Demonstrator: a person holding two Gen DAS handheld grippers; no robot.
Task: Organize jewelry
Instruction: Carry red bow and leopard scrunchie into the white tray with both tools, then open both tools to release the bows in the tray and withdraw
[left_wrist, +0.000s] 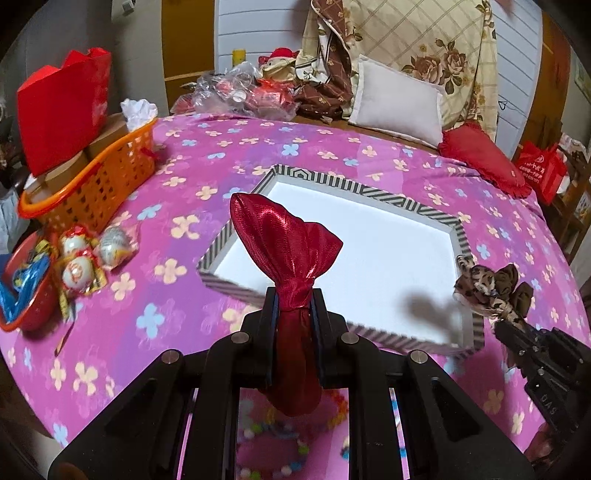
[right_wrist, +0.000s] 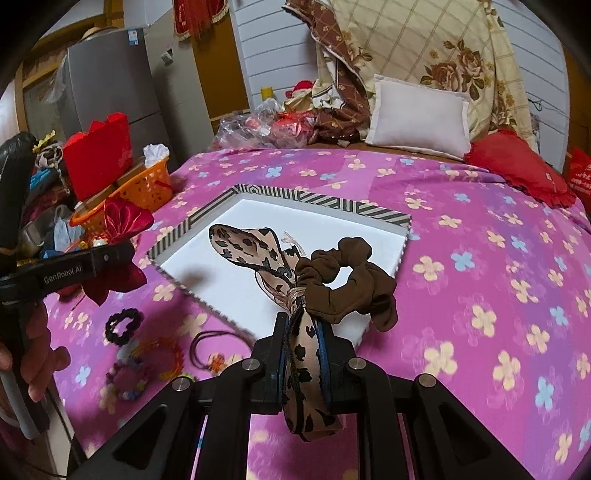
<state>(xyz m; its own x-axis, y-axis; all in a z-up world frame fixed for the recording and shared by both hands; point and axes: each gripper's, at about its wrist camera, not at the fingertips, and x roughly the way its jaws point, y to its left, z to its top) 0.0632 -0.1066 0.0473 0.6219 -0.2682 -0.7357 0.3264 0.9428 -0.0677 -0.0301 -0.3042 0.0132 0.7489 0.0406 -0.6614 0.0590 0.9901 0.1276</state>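
My left gripper (left_wrist: 293, 301) is shut on a shiny red satin bow (left_wrist: 284, 240) and holds it above the near edge of a white tray with a striped rim (left_wrist: 369, 192). It also shows in the right wrist view (right_wrist: 122, 251) at the left. My right gripper (right_wrist: 303, 325) is shut on a leopard-print bow with a brown scrunchie (right_wrist: 343, 280), held over the tray's near right corner (right_wrist: 404, 229). In the left wrist view that bow (left_wrist: 491, 284) is at the right. The tray (right_wrist: 229, 218) holds nothing.
Loose on the pink flowered bedspread near the front: a black scrunchie (right_wrist: 123, 326), bead bracelets (right_wrist: 127, 380) and a cord necklace (right_wrist: 214, 343). An orange basket (left_wrist: 96, 181), red bowl (left_wrist: 26, 295) and wrapped sweets (left_wrist: 79, 262) lie left. Pillows (left_wrist: 395, 99) lie at the back.
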